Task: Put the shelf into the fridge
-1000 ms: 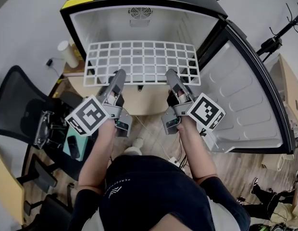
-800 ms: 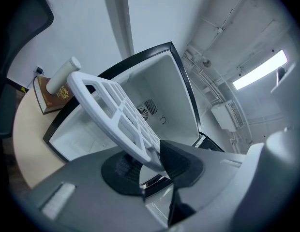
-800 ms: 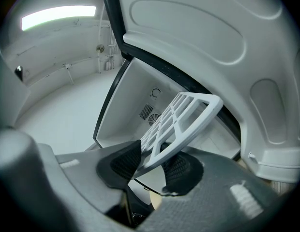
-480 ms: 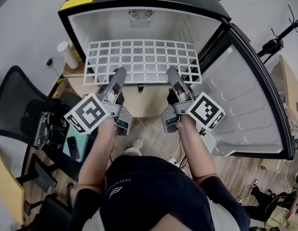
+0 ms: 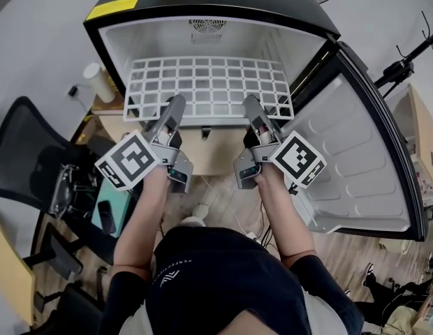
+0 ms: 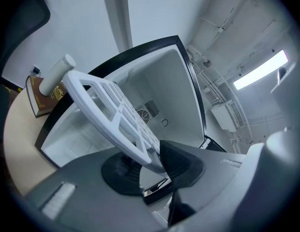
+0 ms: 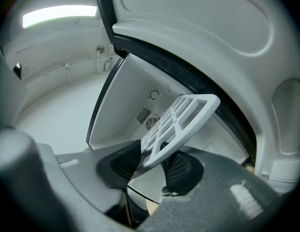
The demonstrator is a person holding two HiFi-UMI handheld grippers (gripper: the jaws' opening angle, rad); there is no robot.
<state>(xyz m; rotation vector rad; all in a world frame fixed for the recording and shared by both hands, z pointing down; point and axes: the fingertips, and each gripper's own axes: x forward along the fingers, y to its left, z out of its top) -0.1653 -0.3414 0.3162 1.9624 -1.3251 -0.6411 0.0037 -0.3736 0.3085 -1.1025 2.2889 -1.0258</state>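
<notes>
A white grid shelf (image 5: pixel 209 86) is held level at the mouth of the open fridge (image 5: pixel 209 37), its far edge inside the white cavity. My left gripper (image 5: pixel 176 105) is shut on the shelf's near edge toward the left, my right gripper (image 5: pixel 250 105) on the near edge toward the right. In the left gripper view the shelf (image 6: pixel 111 112) runs out from between the black pads (image 6: pixel 181 163). The right gripper view shows the shelf (image 7: pixel 181 117) clamped between its pads (image 7: pixel 181 170), with the fridge's rear fan vent (image 7: pixel 151 123) behind.
The fridge door (image 5: pixel 356 152) stands open to the right, its white inner liner facing me. A paper cup (image 5: pixel 99 79) sits on a wooden table (image 5: pixel 105 121) to the fridge's left. A black office chair (image 5: pixel 28 159) stands at the left. A tripod (image 5: pixel 405 54) is at the far right.
Both grippers have pushed the shelf a little farther toward the fridge cavity. The grip on the near edge is unchanged.
</notes>
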